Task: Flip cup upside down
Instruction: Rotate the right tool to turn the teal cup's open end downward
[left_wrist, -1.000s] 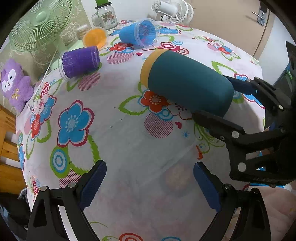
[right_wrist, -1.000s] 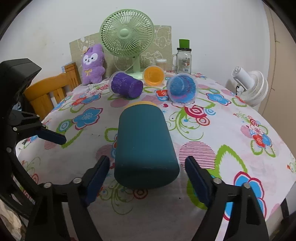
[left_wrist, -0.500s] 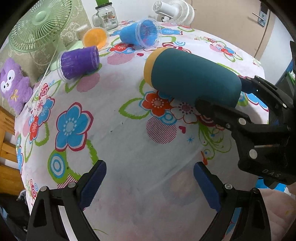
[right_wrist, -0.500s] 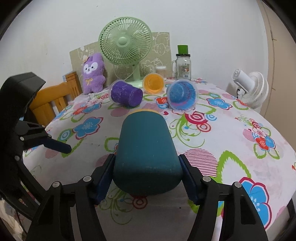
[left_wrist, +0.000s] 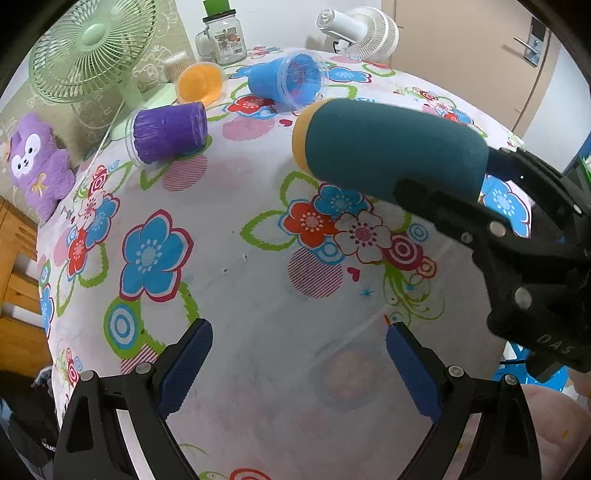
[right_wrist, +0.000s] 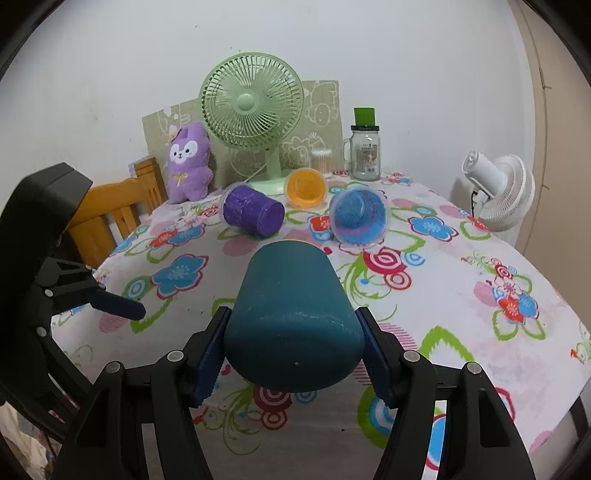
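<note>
You get even, soft indoor light in both views, with no hard glare. Ahead of your right gripper (right_wrist: 295, 354) the teal cup (right_wrist: 291, 314) is sharp, with only a faint shadow on the tablecloth (right_wrist: 461, 295) beneath it. Fisheye bending curves the table's edge, and black corners ring each picture. Between your left gripper's (left_wrist: 295, 365) fingers the cloth looks washed out and slightly soft.

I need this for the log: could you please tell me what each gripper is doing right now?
Left gripper: open, holding nothing.
Right gripper: closed on the teal cup, held sideways above the table.
</note>
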